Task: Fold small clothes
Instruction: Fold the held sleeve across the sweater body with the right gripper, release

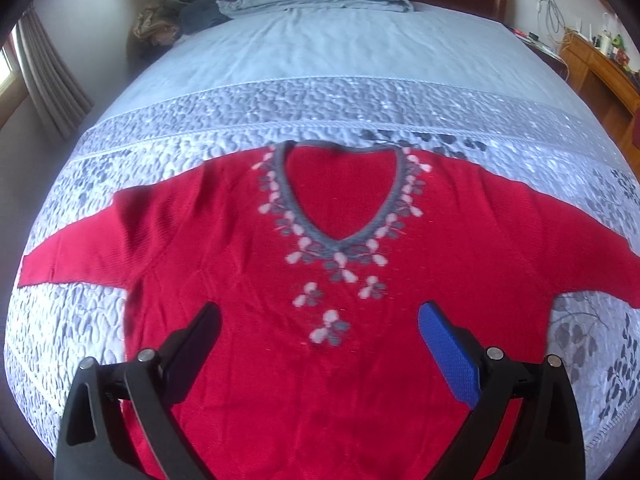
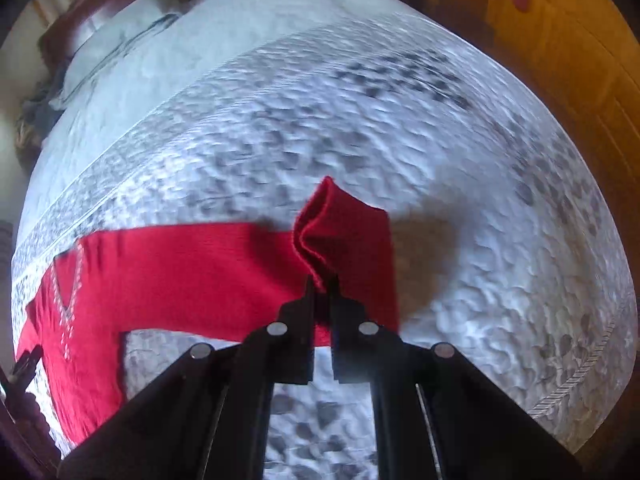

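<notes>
Red sweater (image 2: 168, 264) cuff pinched in right hand-held gripper (image 2: 322, 282).

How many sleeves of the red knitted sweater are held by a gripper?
1. The right gripper pinches one sleeve; the other sleeve lies flat on the quilted bedspread.

A red knit sweater (image 1: 248, 272) with a grey V-neck and pale flower motifs lay flat, front up, across the frame's middle, sleeves spread sideways. In the right wrist view its cuff (image 2: 344, 236) stood lifted and creased at centre.
</notes>
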Available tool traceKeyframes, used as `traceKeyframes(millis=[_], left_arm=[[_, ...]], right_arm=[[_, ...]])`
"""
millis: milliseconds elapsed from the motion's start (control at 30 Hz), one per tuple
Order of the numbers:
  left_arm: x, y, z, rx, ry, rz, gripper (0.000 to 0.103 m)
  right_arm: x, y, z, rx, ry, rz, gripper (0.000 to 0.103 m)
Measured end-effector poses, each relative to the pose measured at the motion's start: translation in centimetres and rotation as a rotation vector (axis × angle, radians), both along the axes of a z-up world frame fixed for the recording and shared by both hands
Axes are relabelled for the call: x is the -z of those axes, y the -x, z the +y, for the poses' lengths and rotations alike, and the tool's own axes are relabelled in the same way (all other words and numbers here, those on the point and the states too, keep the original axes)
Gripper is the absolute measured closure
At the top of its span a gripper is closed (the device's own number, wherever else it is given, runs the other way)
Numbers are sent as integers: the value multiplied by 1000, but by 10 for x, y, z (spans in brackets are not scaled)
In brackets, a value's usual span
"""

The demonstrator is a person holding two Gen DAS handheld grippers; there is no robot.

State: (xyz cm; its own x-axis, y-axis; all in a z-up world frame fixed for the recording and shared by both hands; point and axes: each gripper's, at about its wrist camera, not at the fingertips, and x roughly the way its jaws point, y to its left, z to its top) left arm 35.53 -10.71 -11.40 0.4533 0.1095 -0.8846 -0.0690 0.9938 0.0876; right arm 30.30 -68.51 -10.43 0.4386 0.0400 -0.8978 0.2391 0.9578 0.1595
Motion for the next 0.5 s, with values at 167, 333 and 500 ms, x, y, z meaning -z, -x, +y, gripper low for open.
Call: traceKeyframes(millis=[167, 333, 500], left_arm=[[-2, 0, 27, -25, 7, -1, 4], [-1, 3, 50, -48, 26, 5, 4], [2, 6, 65, -59, 34, 15, 4]], right_arm=[[-22, -19, 98, -154, -46, -46, 98], [-20, -37, 202, -301, -77, -50, 98], [18, -54, 282, -381, -110, 26, 98]])
